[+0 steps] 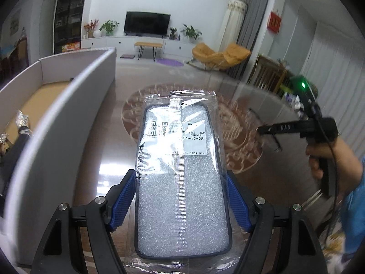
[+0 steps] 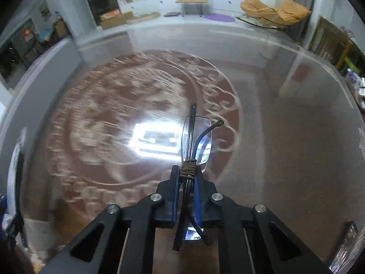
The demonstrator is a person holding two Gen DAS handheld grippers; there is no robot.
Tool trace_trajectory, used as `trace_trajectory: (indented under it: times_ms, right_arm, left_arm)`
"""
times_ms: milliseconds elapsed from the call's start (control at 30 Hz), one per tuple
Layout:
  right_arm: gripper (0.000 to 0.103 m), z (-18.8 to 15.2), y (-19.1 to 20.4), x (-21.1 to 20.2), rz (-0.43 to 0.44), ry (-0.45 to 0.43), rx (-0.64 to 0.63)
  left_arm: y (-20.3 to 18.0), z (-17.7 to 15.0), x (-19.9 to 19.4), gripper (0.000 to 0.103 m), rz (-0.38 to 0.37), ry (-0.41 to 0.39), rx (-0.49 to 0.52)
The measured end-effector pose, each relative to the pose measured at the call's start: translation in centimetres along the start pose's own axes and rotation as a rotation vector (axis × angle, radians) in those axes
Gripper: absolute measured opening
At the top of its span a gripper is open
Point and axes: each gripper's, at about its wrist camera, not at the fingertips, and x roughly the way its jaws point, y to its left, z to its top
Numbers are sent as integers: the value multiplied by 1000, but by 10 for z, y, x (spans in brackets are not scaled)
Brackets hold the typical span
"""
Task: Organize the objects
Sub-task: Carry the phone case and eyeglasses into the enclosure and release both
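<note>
My left gripper (image 1: pixel 181 180) is shut on a phone case in a clear plastic bag (image 1: pixel 180 159), black-rimmed with white foam and a label, held above the glass table. A grey cardboard box (image 1: pixel 68 105) stands just to its left, with dark and foil-wrapped items (image 1: pixel 21 123) inside. My right gripper (image 2: pixel 186 171) is shut on a folded pair of glasses (image 2: pixel 196 137) bound with a brown band, held over the table. It also shows in the left wrist view (image 1: pixel 262 130) at the right, with the glasses (image 1: pixel 269 132) hanging from it.
The round glass table (image 2: pixel 285 137) has a brown patterned centre. The grey box wall (image 2: pixel 45 68) stands at its left side. A packaged item (image 2: pixel 346 246) lies at the table's near right edge. Living room furniture stands beyond.
</note>
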Motion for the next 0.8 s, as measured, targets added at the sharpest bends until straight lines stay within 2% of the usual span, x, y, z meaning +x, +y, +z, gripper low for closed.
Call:
trace_trajectory:
  times_ms: [100, 167, 267, 367, 467, 533, 600, 633, 667, 700, 800]
  right_arm:
    - [12, 11, 52, -36, 136, -61, -41]
    - [12, 23, 103, -62, 267, -109, -78]
    - [12, 41, 184, -84, 439, -148, -136]
    - [12, 53, 263, -78, 566, -111, -187]
    - [14, 57, 322, -61, 567, -83, -263]
    - [19, 55, 358, -36, 560, -18, -296]
    - [42, 52, 375, -17, 541, 22, -306]
    - [48, 50, 379, -12, 529, 30, -308]
    - [59, 48, 381, -8, 514, 38, -310]
    - [67, 46, 382, -7, 501, 40, -311]
    - [80, 43, 376, -13, 462, 10, -331]
  left_arm:
    - [21, 20, -36, 74, -20, -63, -54]
    - [44, 34, -62, 75, 11, -106, -76]
    - [92, 52, -90, 75, 108, -125, -119]
    - [144, 60, -97, 75, 247, -87, -145]
    - [193, 58, -86, 75, 401, 6, -157]
    - [218, 52, -83, 75, 444, 51, -185]
    - [236, 44, -84, 75, 458, 86, -224]
    - [241, 42, -85, 79, 470, 95, -241]
    - [242, 39, -84, 88, 487, 103, -251]
    - [244, 38, -87, 91, 519, 111, -265]
    - [241, 36, -94, 93, 555, 101, -286]
